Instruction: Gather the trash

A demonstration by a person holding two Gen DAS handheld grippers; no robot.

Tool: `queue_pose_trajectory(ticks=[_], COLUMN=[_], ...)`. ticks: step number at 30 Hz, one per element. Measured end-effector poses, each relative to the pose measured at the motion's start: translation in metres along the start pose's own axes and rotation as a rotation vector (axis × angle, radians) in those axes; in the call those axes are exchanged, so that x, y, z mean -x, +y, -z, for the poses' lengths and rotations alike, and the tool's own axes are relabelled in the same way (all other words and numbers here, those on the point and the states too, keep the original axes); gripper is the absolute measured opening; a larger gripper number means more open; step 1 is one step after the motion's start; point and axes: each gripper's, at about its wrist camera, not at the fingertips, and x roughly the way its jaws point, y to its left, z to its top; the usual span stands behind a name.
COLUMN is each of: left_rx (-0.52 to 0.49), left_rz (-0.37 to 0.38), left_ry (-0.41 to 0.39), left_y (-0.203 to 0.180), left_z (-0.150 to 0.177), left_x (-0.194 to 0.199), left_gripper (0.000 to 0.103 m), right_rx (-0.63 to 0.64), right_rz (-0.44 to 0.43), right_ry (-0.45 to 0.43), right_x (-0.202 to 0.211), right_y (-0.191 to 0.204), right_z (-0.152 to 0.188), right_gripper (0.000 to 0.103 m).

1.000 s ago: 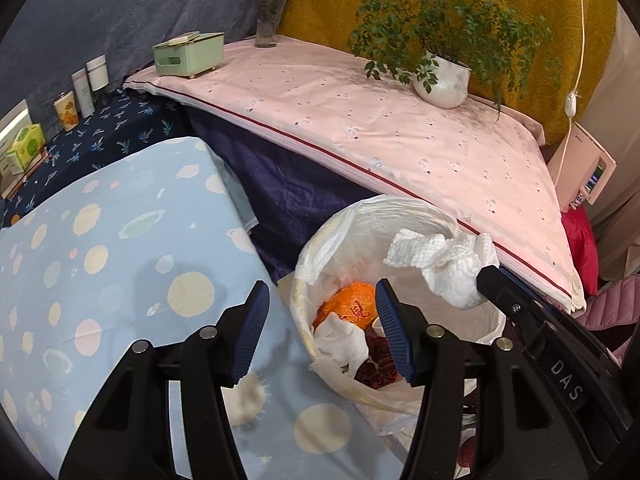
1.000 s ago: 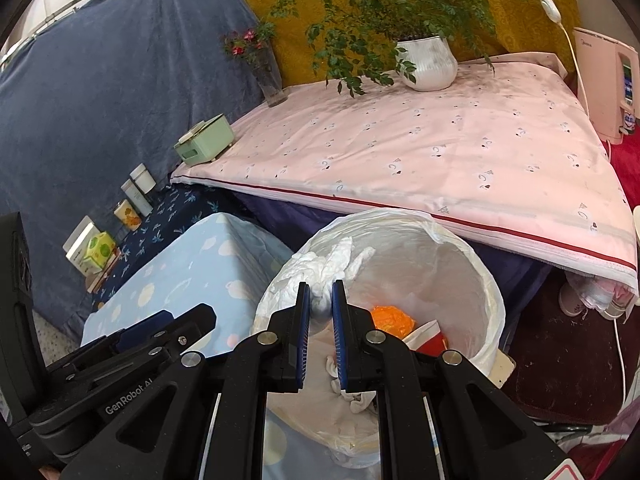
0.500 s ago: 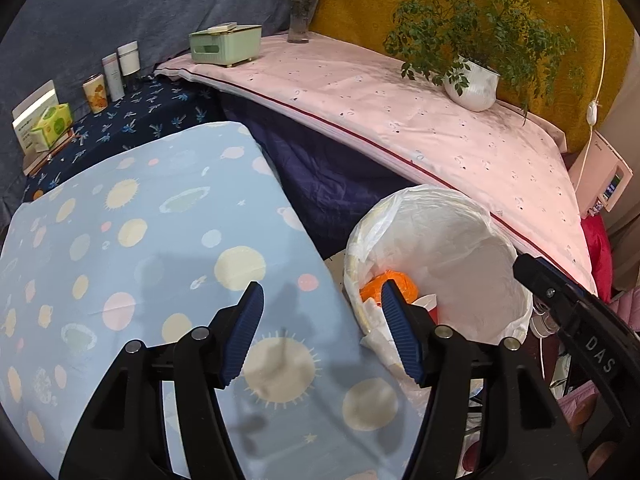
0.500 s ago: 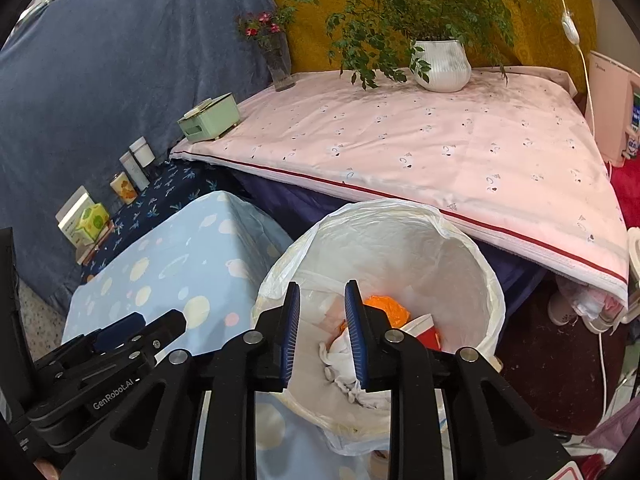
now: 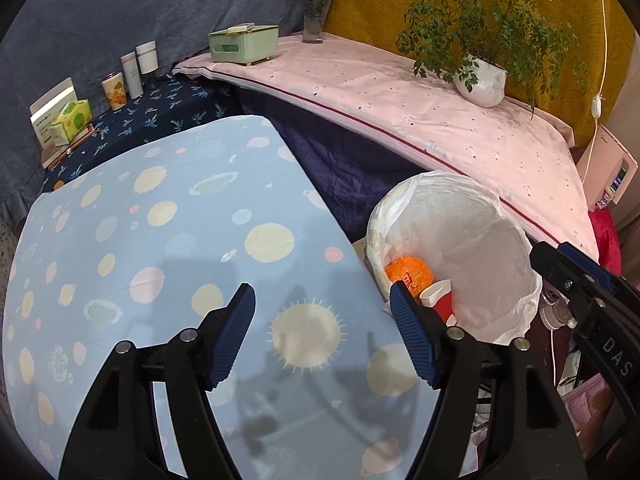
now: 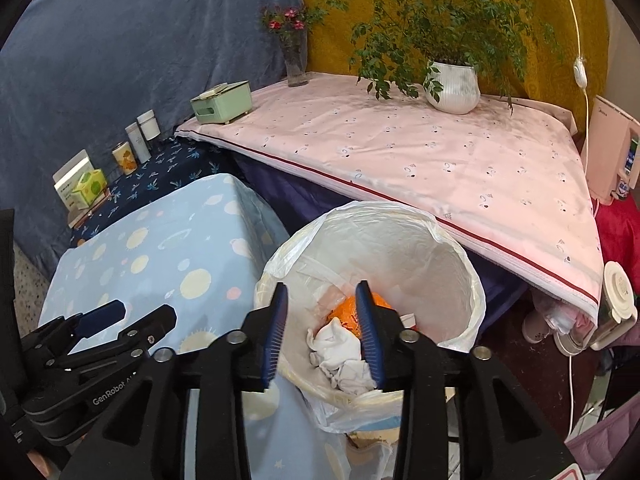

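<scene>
sitting beside the blue planet-print table (image 5: 168,240), the lined trash bin (image 6: 460,280) holds the crumpled white tissue (image 6: 340,354), lying below the right gripper (image 6: 323,334), whose jaws have just been opening, nothing between. left gripper (image 5: 322,334) hangs wide apart, empty, over the table.

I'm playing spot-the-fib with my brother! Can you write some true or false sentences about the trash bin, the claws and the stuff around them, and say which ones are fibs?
1. The crumpled white tissue lies inside the trash bin. True.
2. The right claw is squeezing the tissue. False: its jaws are open with nothing between the pads, and have just been opening.
3. The left claw hangs over the blue planet-print cloth, holding nothing. True.
4. The trash bin has a black liner. False: the liner is white.
5. The orange wrapper lies on the pink sheet. False: it is in the bin.
</scene>
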Motion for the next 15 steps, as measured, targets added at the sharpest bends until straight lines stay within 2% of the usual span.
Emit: queue_pose_trajectory(ticks=[6,11,15], left_rx=[-0.02,-0.014,-0.011], left_rz=[-0.029,-0.028,-0.032], left_ry=[0.002,0.01,0.017], left_y=[0.002,0.006,0.009], left_z=[0.01,0.017,0.021], left_x=[0.007,0.008,0.008], left_gripper=[0.073,0.074,0.074], right_rx=[0.049,0.074,0.08], right_rz=[0.042,0.078,0.096], right_ry=[-0.001,0.004,0.016], right_x=[0.008,0.01,0.008], right_y=[0.006,0.008,0.009], right_z=[0.007,0.015,0.02], right_gripper=[0.052,0.064,0.07])
